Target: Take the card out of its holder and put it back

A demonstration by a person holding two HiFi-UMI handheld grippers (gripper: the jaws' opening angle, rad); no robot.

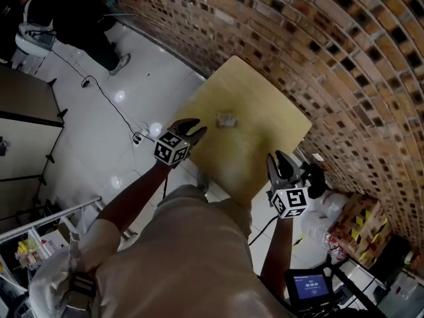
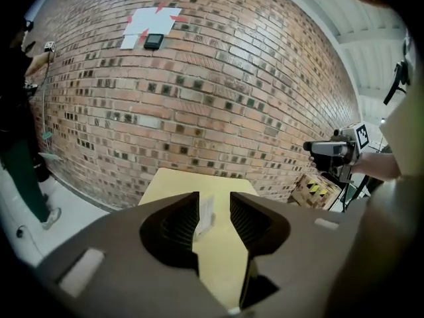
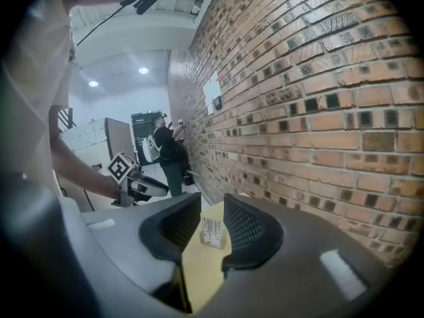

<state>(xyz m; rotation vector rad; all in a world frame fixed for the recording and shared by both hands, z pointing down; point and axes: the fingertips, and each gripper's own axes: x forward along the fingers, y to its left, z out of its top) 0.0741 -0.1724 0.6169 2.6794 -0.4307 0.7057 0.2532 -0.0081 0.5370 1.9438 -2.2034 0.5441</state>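
A small white card stands upright in its clear holder (image 1: 227, 119) in the middle of the square yellow table (image 1: 265, 111). My left gripper (image 1: 197, 130) hovers at the table's left edge, jaws open and empty. At the table's near right corner my right gripper (image 1: 277, 159) is also open and holds nothing. In the left gripper view the card and holder (image 2: 204, 217) show far off through the gap of the left gripper (image 2: 214, 207). The right gripper view frames the card and holder (image 3: 212, 230) beyond the right gripper (image 3: 212, 211).
A curved brick wall (image 1: 318, 45) runs behind the table. Cardboard boxes with yellow-black tape (image 1: 358, 224) and a small screen (image 1: 309, 287) sit at the lower right. A cable (image 1: 106, 101) crosses the white floor. A person (image 3: 165, 151) stands by the wall farther off.
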